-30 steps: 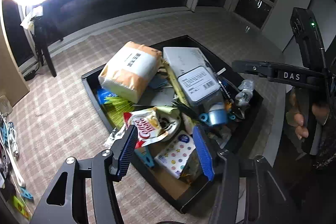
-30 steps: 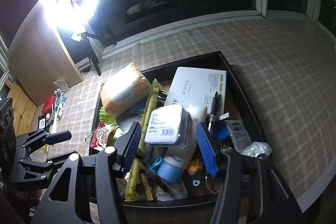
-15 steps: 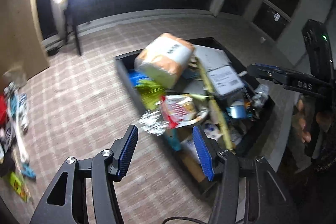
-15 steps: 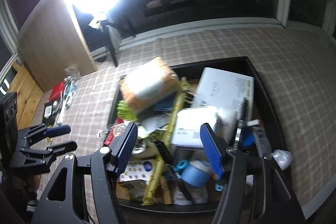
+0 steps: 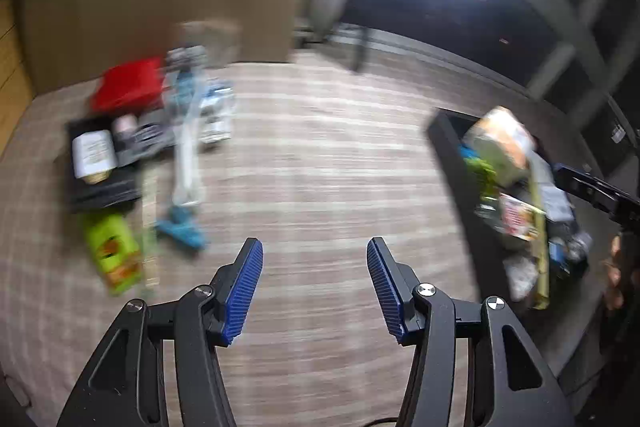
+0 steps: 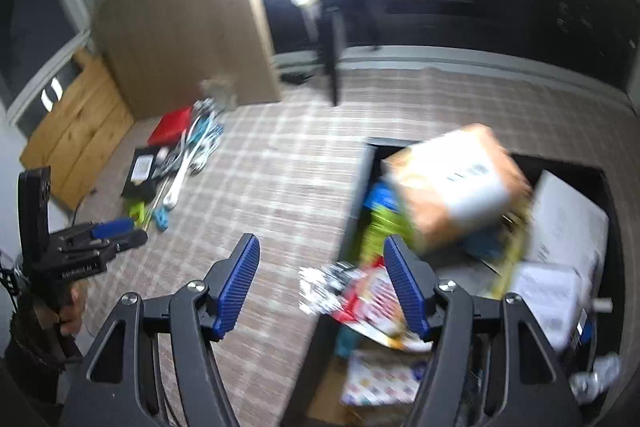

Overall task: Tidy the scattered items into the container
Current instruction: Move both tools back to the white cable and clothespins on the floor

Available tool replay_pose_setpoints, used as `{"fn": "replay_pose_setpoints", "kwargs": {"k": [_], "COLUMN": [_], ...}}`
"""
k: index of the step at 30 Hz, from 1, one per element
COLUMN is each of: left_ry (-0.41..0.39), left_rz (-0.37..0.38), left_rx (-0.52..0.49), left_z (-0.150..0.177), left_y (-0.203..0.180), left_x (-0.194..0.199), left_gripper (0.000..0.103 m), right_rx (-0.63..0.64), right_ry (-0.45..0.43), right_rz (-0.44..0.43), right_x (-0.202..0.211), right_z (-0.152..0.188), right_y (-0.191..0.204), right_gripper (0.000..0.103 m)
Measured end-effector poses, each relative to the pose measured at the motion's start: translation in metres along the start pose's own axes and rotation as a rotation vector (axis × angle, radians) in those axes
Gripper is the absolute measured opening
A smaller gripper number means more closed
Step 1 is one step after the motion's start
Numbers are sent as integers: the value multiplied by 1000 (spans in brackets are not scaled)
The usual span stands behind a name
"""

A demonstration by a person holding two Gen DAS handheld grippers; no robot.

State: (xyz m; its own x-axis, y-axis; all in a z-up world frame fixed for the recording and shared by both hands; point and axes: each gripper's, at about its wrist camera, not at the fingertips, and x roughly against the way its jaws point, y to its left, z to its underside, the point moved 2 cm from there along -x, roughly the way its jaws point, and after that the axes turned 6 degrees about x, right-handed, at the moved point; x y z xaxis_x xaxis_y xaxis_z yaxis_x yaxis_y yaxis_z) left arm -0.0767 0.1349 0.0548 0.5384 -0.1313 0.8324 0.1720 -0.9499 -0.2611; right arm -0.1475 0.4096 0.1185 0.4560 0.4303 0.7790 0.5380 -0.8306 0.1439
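Container (image 6: pixel 362 187): black tray on desk, heaped full. Scattered items (image 5: pixel 136 163): pile well apart, far side of desk. Left tongs (image 5: pixel 314 287): stood open, empty. Right tongs (image 6: pixel 320 291): widening, empty. Advice: slow approach, single out green packet (image 5: pixel 114 253), grip across narrow width.

The left hand-held gripper (image 5: pixel 315 285) is showing a black plastic frame with triangular cut-outs, silver screw heads at the joints and two ribbed blue rubber pads (image 5: pixel 245 289). The right hand-held gripper (image 6: pixel 322 289) is wearing the same black frame, silver screws and ribbed blue pads (image 6: pixel 405 287). A thin black cable is trailing below the left one. A dark knitted sleeve (image 6: pixel 28 343) is covering the left wrist.
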Motion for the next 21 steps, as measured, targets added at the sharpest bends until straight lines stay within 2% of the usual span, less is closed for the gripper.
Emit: {"fn": "replay_pose_setpoints", "kwargs": {"k": [2,4,9,15,21], "left_ry": [-14,-17,-33,-44,-21], "left_rz": [-23,-34,-42,-76,-85], "left_rx": [42,67,122,95,69], "left_z": [-4,-9,-30,-68,-98], "left_y": [24,38,63,78,86], "left_x": [1,0,-10,-30,-62], "left_gripper": [45,36,36,36,36], "right_rx": [38,66,143,209,184], "right_ry": [13,15,39,86,205], "right_rz": [-22,-61,-129,-155,-176], "right_x": [-16,-29,-80,-142,-213], "right_z": [-12,-23,-63,-101,-116], "right_y": [19,35,84,122,137], "right_gripper": [64,64,64,62,51]}}
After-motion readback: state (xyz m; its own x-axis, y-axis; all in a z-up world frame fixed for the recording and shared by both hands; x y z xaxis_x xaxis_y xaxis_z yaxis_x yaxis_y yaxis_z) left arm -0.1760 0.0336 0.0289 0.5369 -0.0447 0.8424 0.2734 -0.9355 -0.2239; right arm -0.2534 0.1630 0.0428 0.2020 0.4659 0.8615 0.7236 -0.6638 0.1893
